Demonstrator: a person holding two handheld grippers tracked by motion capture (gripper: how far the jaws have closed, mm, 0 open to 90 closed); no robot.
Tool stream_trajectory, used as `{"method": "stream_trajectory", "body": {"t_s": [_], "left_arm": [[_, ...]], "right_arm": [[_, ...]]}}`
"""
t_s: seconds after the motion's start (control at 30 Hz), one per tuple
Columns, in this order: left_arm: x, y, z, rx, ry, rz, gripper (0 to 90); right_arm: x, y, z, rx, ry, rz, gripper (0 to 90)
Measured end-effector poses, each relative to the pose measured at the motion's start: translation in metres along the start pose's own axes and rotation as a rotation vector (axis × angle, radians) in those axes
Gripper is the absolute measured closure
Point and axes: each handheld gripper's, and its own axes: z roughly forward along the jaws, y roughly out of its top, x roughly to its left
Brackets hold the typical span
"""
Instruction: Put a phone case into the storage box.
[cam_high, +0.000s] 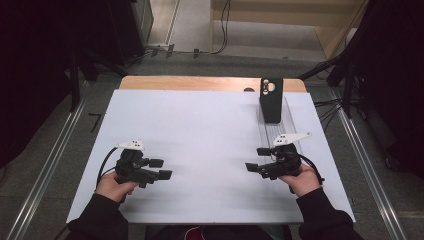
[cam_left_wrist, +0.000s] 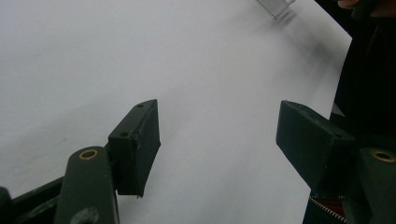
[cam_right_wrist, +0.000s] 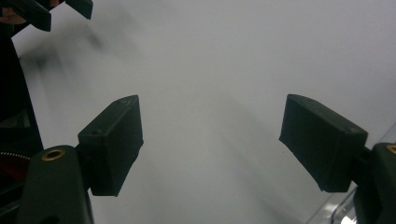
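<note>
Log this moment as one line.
left gripper: open, empty | right gripper: open, empty | black box: upright in clear tray

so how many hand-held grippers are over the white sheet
2. The left hand-held gripper is over the near left part of the white sheet; the right hand-held gripper is near right, by the clear tray.

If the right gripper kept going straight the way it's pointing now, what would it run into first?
Probably the left gripper. The right gripper points across the white table toward it with open, empty jaws, and nothing lies between them. If it's angled down, it might touch the table first.
</note>
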Motion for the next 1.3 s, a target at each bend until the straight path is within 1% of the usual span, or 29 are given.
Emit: {"method": "stream_trajectory", "body": {"t_s": [0.2,0.4,0.53,0.57,0.7,0.77,0.83,1.03,1.13,1.23,1.3], "left_arm": [[-0.002,-0.002,-0.001,-0.002,0.004,0.008,31.1],[-0.003,-0.003,-0.001,-0.004,0.007,0.012,31.1],[-0.005,-0.005,-0.001,-0.007,0.008,0.013,31.0],[-0.005,-0.005,-0.001,-0.007,0.007,0.015,31.1],[-0.006,-0.007,-0.002,-0.008,0.009,0.017,31.1],[-0.007,-0.007,-0.001,-0.008,0.010,0.020,31.1],[-0.007,-0.008,-0.001,-0.004,0.009,0.027,31.1],[-0.009,-0.009,0.000,-0.004,0.007,0.032,31.1],[-0.009,-0.010,0.000,-0.002,0.006,0.036,31.0],[-0.010,-0.010,0.000,-0.001,0.008,0.042,31.1],[-0.011,-0.011,0.000,0.001,0.007,0.046,31.0]], "right_arm": [[0.002,-0.009,-0.005,0.010,0.003,-0.002,19.3],[0.005,-0.019,-0.008,0.025,-0.008,-0.012,19.3],[0.005,-0.024,-0.010,0.029,-0.006,-0.011,19.8],[0.005,-0.026,-0.011,0.030,-0.003,-0.003,19.8],[0.004,-0.032,-0.014,0.029,0.000,-0.002,20.3],[0.003,-0.036,-0.016,0.038,-0.001,0.003,20.3],[0.003,-0.040,-0.017,0.044,-0.003,0.007,20.3],[-0.001,-0.050,-0.022,0.047,-0.021,0.019,20.3],[-0.002,-0.053,-0.024,0.050,-0.022,0.031,20.2],[-0.004,-0.055,-0.025,0.054,-0.027,0.028,20.2],[-0.005,-0.056,-0.025,0.054,-0.029,0.036,20.2]]}}
